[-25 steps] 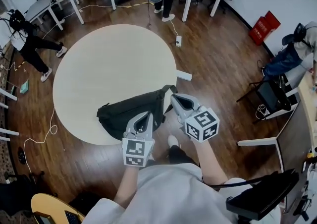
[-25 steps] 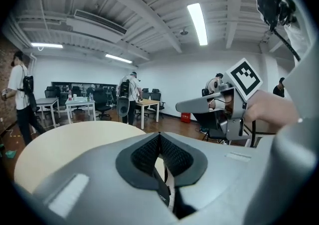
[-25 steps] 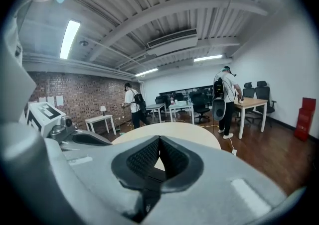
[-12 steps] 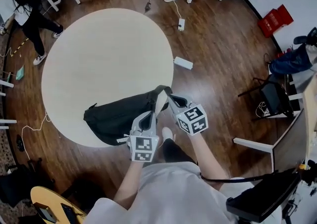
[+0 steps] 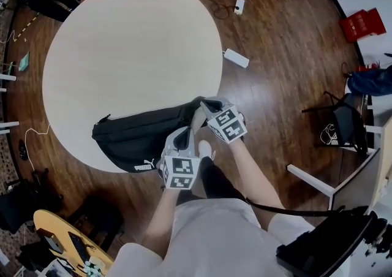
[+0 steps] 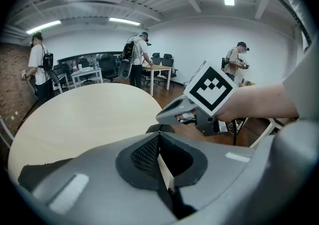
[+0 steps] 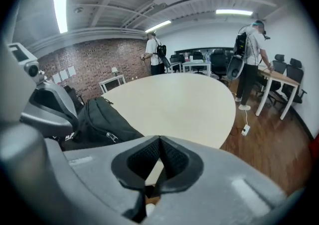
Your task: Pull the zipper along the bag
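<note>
The black sling bag (image 5: pixel 144 138) lies at the table's (image 5: pixel 122 37) near edge; it looks soft, light and likely to drag. Left gripper (image 5: pixel 185 132) and right gripper (image 5: pixel 205 105) fingers are closed and empty. Best to pinch the zipper pull (image 7: pixel 110 137) and anchor the fabric.

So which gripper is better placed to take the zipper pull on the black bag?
Probably right: the right gripper sits at the end of the bag, zipper pull close beside its shut fingers. The left gripper could steady.
</note>
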Tool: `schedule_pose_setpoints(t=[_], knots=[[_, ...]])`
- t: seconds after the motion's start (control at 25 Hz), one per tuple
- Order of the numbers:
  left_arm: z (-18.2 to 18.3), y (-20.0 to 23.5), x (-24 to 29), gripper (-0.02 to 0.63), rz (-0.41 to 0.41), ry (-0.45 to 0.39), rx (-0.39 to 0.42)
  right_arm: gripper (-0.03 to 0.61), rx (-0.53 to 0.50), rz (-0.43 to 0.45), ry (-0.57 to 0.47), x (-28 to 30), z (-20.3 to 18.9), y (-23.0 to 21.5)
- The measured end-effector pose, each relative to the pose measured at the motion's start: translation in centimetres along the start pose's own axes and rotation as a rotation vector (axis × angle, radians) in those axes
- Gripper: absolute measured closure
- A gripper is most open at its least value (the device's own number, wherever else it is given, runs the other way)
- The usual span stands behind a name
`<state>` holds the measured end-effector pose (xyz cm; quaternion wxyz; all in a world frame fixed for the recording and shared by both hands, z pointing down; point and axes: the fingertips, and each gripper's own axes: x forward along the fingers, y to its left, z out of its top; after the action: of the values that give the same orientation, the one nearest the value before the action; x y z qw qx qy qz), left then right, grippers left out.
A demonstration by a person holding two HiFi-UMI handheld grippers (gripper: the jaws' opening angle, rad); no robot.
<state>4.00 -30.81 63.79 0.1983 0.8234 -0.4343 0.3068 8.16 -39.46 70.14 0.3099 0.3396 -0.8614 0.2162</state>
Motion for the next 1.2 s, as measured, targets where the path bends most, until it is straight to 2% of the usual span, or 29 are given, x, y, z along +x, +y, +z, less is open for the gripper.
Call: schedule_pose_setpoints(t=[0.16, 0.36, 0.52, 0.56, 0.76, 0.88, 0.92, 1.0, 1.2], knots=[[0.0, 0.2, 1.4, 0.594, 0.011, 0.023, 0.038, 0.586, 0.031, 0.037, 0.116, 2.9, -3.1, -0.7], [0.6, 0.7, 3.2, 0.552, 0.035, 0.063, 0.139, 0.586, 0.057, 0.072, 0.135, 3.4, -3.5, -0.6], [0.6, 1.0, 4.8, 0.444, 0.02, 0.127, 0.234, 0.586, 0.044, 0.098, 0.157, 3.5, -3.5, -0.5], [0.4, 0.9, 5.3, 0.436, 0.012, 0.151, 0.266, 0.586, 0.045, 0.106, 0.158, 3.4, -3.5, -0.5], [-1.6, 1.1, 7.8, 0.437, -0.015, 0.302, 0.475, 0.586, 0.033, 0.114, 0.165, 3.4, -3.6, -0.6], [-3.0, 1.6, 9.0, 0.442, -0.015, 0.377, 0.573, 0.586, 0.034, 0.117, 0.156, 3.4, -3.3, -0.4], [-3.3, 1.8, 9.3, 0.451, -0.013, 0.396, 0.595, 0.586, 0.036, 0.118, 0.157, 3.2, -3.2, -0.4], [-3.8, 2.0, 9.6, 0.554, -0.011, 0.422, 0.625, 0.586, 0.026, 0.11, 0.167, 3.3, -3.4, -0.5], [-3.8, 2.0, 9.7, 0.581, -0.027, 0.434, 0.626, 0.586, 0.014, 0.095, 0.174, 3.4, -3.7, -0.7]])
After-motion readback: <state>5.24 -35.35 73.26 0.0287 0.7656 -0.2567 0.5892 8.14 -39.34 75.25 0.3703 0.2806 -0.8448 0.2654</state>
